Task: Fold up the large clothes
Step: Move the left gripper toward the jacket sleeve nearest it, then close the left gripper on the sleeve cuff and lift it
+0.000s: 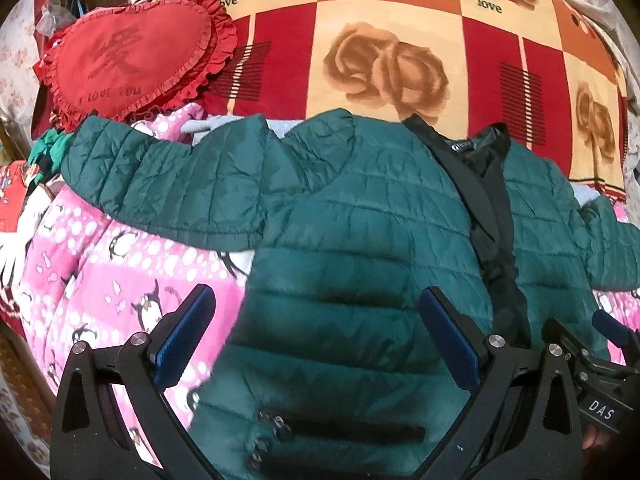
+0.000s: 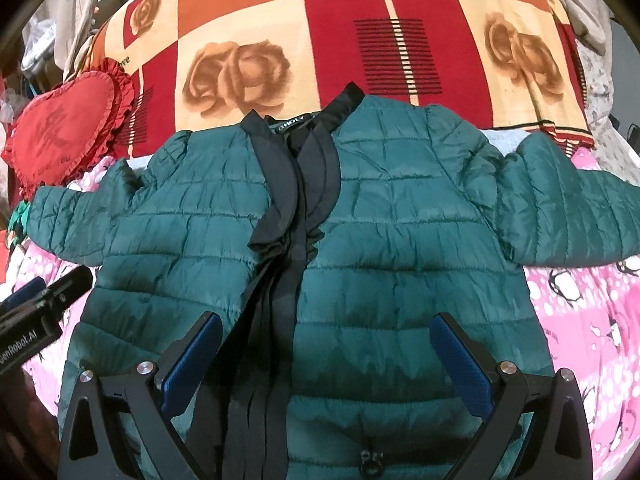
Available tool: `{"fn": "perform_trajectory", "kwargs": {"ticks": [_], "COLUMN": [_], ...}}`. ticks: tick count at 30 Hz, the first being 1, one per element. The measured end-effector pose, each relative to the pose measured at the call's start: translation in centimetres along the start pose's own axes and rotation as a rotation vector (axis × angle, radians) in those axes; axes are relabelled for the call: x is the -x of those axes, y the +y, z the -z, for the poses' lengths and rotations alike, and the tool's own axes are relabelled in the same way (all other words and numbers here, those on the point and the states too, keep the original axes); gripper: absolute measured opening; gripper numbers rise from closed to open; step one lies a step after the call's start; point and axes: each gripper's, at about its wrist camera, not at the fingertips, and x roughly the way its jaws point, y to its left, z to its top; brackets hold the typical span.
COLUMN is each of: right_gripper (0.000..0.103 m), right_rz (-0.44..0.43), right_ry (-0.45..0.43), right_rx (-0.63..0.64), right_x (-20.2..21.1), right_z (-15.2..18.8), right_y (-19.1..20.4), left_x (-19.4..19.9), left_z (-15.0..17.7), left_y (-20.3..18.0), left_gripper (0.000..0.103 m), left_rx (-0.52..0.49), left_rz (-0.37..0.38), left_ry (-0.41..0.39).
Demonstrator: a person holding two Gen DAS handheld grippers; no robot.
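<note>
A dark green quilted puffer jacket (image 1: pixel 352 240) lies front up and spread flat on a bed, black placket down the middle, both sleeves stretched out sideways. It also fills the right wrist view (image 2: pixel 400 240). My left gripper (image 1: pixel 316 316) is open and empty, hovering over the jacket's lower left panel near a zip pocket. My right gripper (image 2: pixel 326 344) is open and empty over the lower right front panel. The right gripper's body shows at the left wrist view's right edge (image 1: pixel 600 360); the left gripper's body shows at the right wrist view's left edge (image 2: pixel 36 316).
A pink penguin-print quilt (image 1: pixel 100 280) lies under the jacket. A red and orange rose blanket (image 2: pixel 280 40) covers the bed behind it. A red heart-shaped frilled cushion (image 1: pixel 132 56) rests at the far left, near the left sleeve. Clutter lies beyond the bed's left edge.
</note>
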Motion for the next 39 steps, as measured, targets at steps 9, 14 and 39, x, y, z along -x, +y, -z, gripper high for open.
{"fn": "perform_trajectory", "kwargs": {"ticks": [9, 14, 39], "right_gripper": [0.103, 0.103, 0.103], "right_rz": [-0.002, -0.008, -0.021], "right_ry": [-0.016, -0.008, 0.055], "right_rx": [0.0, -0.013, 0.02], "right_x": [-1.1, -2.5, -6.6], "right_z": [-2.0, -2.7, -2.7], "right_y": [0.2, 0.1, 1.4], "left_x": [-0.8, -1.5, -7.1], "left_z": [-2.6, -3.3, -7.6], "left_y": [2.6, 4.3, 22.9], "left_gripper": [0.102, 0.102, 0.102], "left_rx": [0.027, 0.047, 0.275], "left_rz": [-0.044, -0.055, -0.358], "left_ry": [-0.027, -0.033, -0.081]}}
